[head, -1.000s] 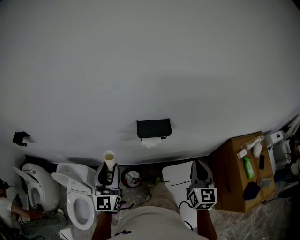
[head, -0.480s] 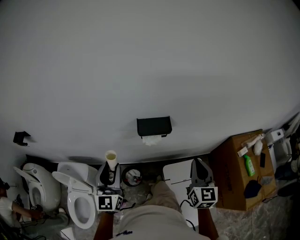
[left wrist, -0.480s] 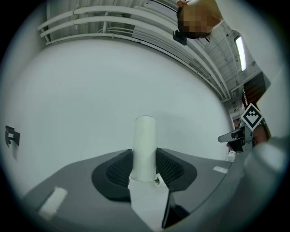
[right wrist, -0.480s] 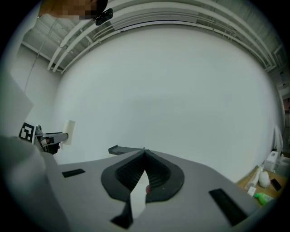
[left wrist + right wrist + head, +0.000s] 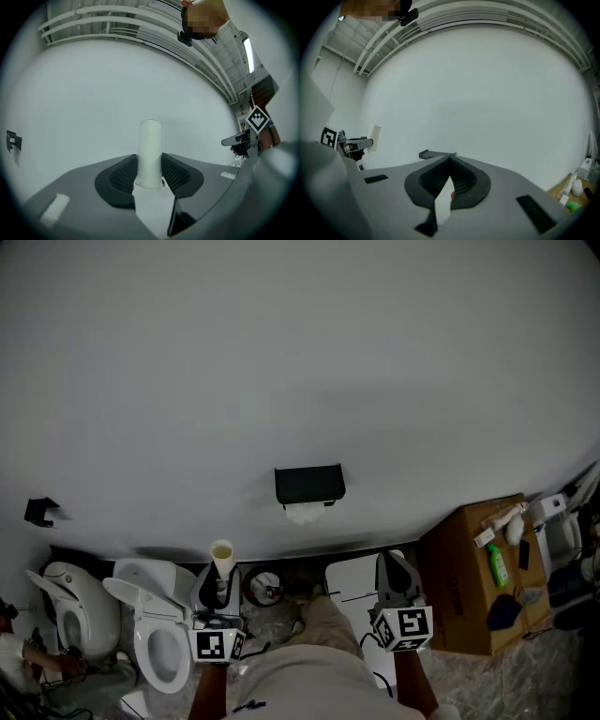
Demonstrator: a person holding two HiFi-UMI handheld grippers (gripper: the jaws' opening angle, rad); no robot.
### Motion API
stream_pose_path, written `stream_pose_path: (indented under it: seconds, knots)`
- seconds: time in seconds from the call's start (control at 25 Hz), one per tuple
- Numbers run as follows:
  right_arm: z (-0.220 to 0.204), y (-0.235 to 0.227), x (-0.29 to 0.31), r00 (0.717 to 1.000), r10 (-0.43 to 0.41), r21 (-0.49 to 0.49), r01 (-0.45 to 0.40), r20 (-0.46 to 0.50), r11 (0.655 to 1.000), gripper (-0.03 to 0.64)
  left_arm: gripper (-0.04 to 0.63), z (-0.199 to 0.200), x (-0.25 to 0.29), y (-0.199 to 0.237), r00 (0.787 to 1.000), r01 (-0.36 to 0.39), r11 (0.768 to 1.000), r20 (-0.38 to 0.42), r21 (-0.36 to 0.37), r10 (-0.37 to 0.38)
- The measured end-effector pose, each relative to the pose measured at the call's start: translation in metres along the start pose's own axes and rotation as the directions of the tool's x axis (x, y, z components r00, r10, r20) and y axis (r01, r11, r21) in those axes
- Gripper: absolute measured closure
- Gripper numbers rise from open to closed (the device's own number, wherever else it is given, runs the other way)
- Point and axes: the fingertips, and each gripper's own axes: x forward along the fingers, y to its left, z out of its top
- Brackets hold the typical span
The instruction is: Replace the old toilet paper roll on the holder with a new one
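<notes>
A black toilet paper holder (image 5: pixel 309 485) is fixed to the white wall, with a bit of white paper (image 5: pixel 303 513) hanging under it. In the right gripper view the holder (image 5: pixel 436 153) shows as a thin black ledge just beyond the jaws. My left gripper (image 5: pixel 219 587) is shut on an empty cardboard tube (image 5: pixel 221 560), which stands upright between the pads (image 5: pixel 174 174). The tube (image 5: pixel 150 154) fills the middle of the left gripper view. My right gripper (image 5: pixel 390 565) is shut with nothing in it, its jaws meeting at the tip (image 5: pixel 451 161). Both grippers stay short of the wall, below the holder.
Two white toilets (image 5: pixel 155 634) (image 5: pixel 70 607) stand at the lower left. A brown cardboard box (image 5: pixel 466 589) at the right carries a green bottle (image 5: pixel 496 567) and other items. A white panel (image 5: pixel 353 589) and a round object (image 5: pixel 265 588) lie on the floor. A small black bracket (image 5: pixel 39 511) is on the wall.
</notes>
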Motion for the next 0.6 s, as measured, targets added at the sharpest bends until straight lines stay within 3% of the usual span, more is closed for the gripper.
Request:
stream_pose_path:
  seconds: [0.24,0.44,0.6]
  knots:
    - [-0.005,0.010,-0.004,0.999,0.020,-0.010,-0.020,-0.025,1.000,0.614,0.428,-0.003,-0.008,-0.004,1.000,0.001,1.000,-0.010,-0.015,-0.001]
    - [-0.015,0.029,-0.001,0.996,0.070,-0.074,-0.074,-0.058,0.994,0.614,0.428,-0.014,-0.013,-0.014,0.999,0.031,1.000,-0.030,0.002,-0.031]
    - [-0.017,0.050,0.005,0.989,0.142,-0.075,-0.145,-0.044,0.987,0.614,0.428,-0.019,-0.024,-0.008,0.999,-0.004,1.000,-0.046,-0.025,0.003]
